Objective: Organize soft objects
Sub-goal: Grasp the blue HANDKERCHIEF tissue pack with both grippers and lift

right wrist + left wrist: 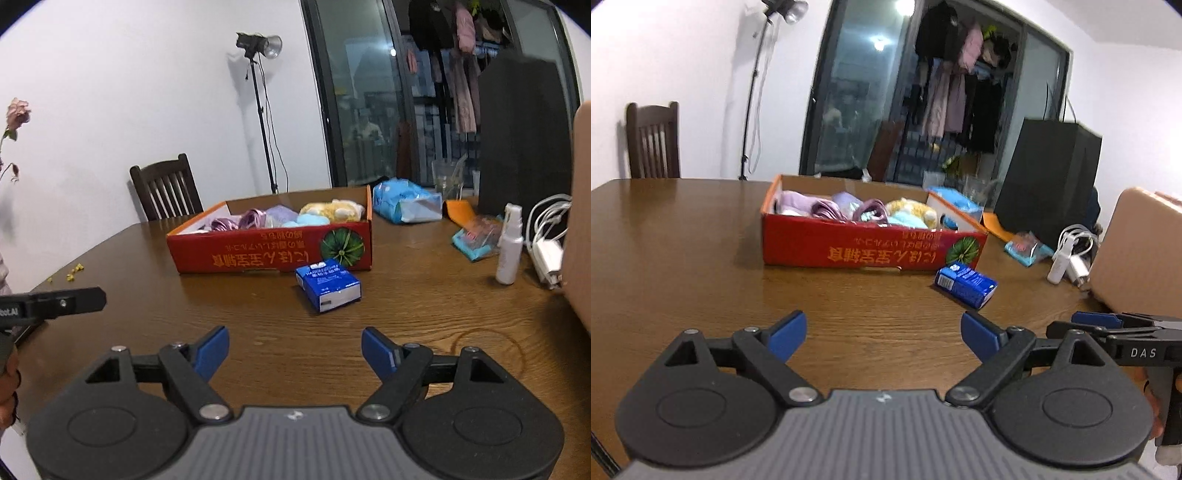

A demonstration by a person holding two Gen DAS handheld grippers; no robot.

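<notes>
A red cardboard box (849, 251) (258, 256) stands on the wooden table and holds soft things: purple cloths (827, 206) (255, 218), a yellow plush (912, 208) (332, 208) and a light blue soft item (312, 220). A blue tissue pack (966, 284) (328, 284) lies on the table just in front of the box's right corner. My left gripper (882, 334) is open and empty, low over the table in front of the box. My right gripper (295, 350) is open and empty, also in front of the box, near the tissue pack.
A blue wipes pack (406, 201), a small teal packet (1027, 249) (476, 242), a white spray bottle (509, 247), white cables and charger (546, 251), a black bag (1049, 181) and a tan case (1137, 258) crowd the right side. A chair (166, 188) stands behind the table.
</notes>
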